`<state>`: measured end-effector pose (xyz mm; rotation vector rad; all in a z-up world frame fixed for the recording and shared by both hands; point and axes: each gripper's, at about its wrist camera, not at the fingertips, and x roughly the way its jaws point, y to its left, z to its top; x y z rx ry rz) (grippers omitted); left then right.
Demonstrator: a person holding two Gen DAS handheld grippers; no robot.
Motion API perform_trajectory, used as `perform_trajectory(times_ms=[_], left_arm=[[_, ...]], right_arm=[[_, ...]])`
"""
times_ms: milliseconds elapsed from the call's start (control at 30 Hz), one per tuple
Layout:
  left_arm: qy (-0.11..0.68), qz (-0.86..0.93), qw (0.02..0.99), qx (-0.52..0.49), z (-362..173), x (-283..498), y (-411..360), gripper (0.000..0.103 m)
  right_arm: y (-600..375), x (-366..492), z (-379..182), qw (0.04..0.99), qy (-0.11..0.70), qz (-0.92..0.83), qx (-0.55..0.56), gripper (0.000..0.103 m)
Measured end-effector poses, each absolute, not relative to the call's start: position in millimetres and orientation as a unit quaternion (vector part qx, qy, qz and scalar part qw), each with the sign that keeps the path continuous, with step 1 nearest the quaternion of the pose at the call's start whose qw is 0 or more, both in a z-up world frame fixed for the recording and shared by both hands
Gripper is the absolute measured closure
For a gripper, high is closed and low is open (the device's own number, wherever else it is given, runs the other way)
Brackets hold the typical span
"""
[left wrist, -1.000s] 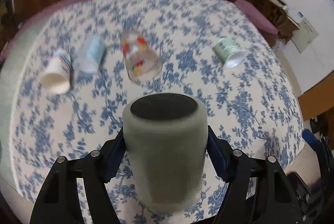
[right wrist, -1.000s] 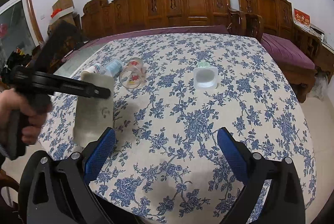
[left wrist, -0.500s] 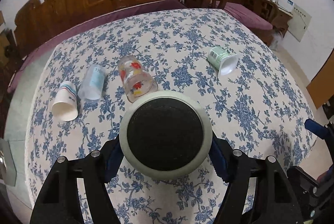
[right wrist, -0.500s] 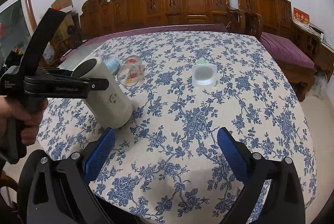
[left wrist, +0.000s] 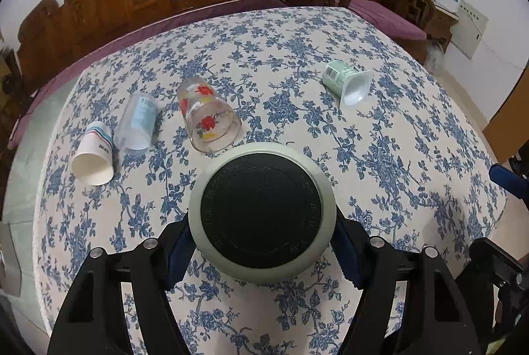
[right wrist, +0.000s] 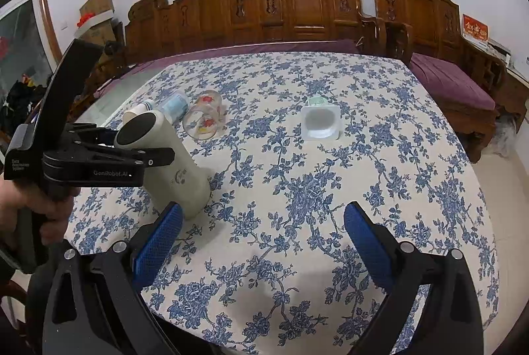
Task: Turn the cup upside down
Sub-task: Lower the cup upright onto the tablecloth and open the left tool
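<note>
— What is the left gripper doing?
— It is clamping the tall pale grey-green cup with the black round base between its blue pads. In the right wrist view the cup is tilting, base up and toward the left, its lower edge at or just above the blue-flowered tablecloth; contact is unclear.
— And the right gripper?
— It is hovering near the table's front edge, fingers spread wide, gripping nothing.
— What else is lying there?
— A white paper cup, a clear plastic cup with a blue label, a flowered glass tumbler and a green-labelled white plastic cup, all on their sides.
</note>
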<state>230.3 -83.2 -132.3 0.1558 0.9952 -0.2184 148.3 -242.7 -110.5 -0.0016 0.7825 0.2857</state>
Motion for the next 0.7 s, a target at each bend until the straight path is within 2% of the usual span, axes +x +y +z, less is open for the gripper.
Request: perform_trajectory(times_ms=[33, 133, 333, 433, 700], left_arm=[[0.476, -0.101, 0.870, 0.078, -132.8, 229.5, -82.7, 0.033], [0.470, -0.088, 0.874, 0.092, -133.3, 223.2, -81.2, 0.021], [0.461, -0.086, 0.880, 0.074, -130.6, 203.0, -63.8, 0.020], [0.446, -0.081, 0.889, 0.065, -124.6, 187.5, -55.1, 0.008], [0.420, -0.054, 0.905, 0.040, -107.6, 142.5, -25.9, 0.008]], right_arm=[[-242.3, 147.9, -109.8, 0.915, 0.379, 0.138, -0.002, 0.004], [-241.9, 146.8, -107.8, 0.916, 0.378, 0.137, 0.002, 0.004], [-236.2, 143.6, -103.0, 0.919, 0.370, 0.136, -0.004, 0.004], [-233.0, 141.5, -99.5, 0.920, 0.367, 0.136, -0.002, 0.004], [-219.2, 135.8, -91.6, 0.923, 0.362, 0.129, 0.003, 0.003]])
